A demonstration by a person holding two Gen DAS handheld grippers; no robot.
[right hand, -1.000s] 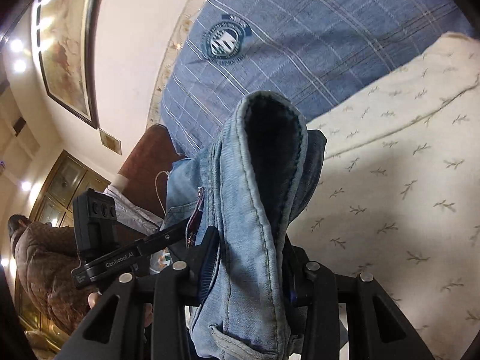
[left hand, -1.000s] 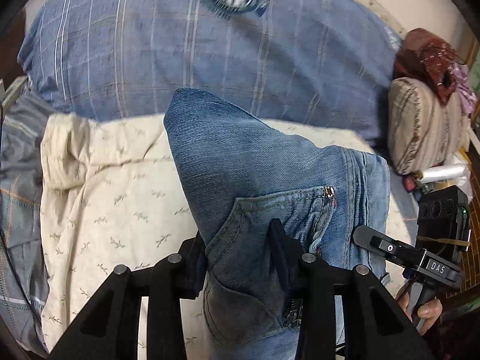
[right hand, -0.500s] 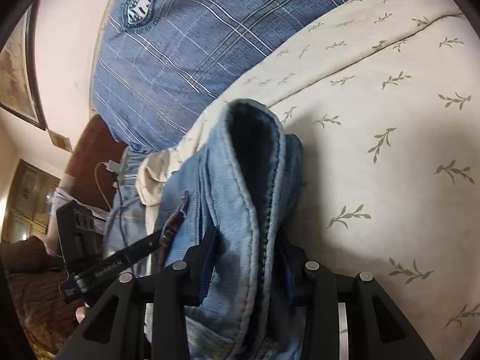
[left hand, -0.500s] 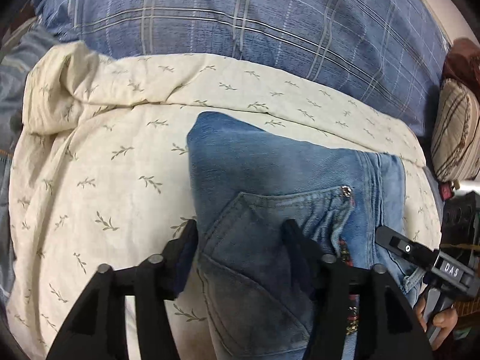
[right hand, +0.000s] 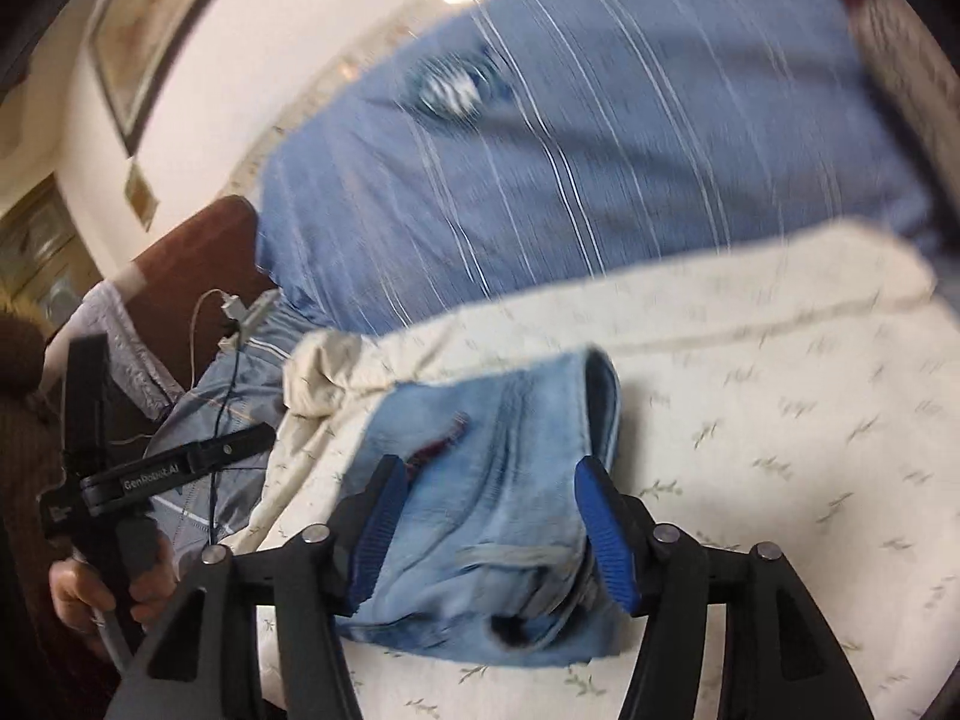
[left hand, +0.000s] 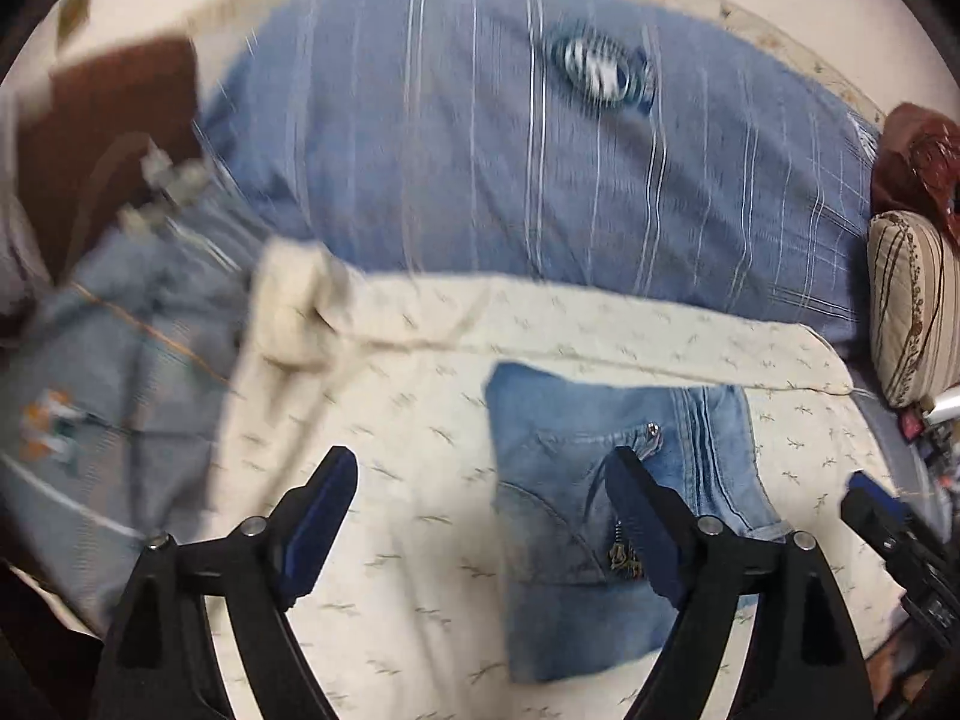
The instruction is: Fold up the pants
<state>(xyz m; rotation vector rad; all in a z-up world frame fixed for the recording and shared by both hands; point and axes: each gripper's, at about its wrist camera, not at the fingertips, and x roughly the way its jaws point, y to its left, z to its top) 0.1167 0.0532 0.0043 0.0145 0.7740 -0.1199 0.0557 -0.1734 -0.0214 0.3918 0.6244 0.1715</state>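
1. Folded light-blue denim pants (left hand: 606,516) are lying flat in a compact bundle on the cream leaf-print bedsheet (left hand: 414,594), pocket and zipper facing up.
2. Left gripper (left hand: 480,516) is hovering over the sheet with jaws spread wide and released; the left finger is sitting over bare sheet, the right finger (left hand: 642,516) is overlapping the pants' pocket area in the view. Cannot tell if it is touching the denim.
3. Right gripper (right hand: 489,519) is showing jaws parted, straddling the folded bundle (right hand: 492,516); the blue pads (right hand: 600,528) are sitting either side of the denim, apparently not squeezing it.
4. In the right wrist view the left hand (right hand: 90,591) is gripping the other gripper's handle at the left edge.
5. Blue striped pillow with a round crest (left hand: 540,150) is lying behind the sheet, touching its far edge.
6. Beige striped cushion (left hand: 912,306) is sitting at the right edge of the bed, dark red bag (left hand: 918,156) above it.
7. White charger cable (right hand: 216,324) is dangling near the brown headboard (right hand: 198,258).
8. Both views are motion-blurred.
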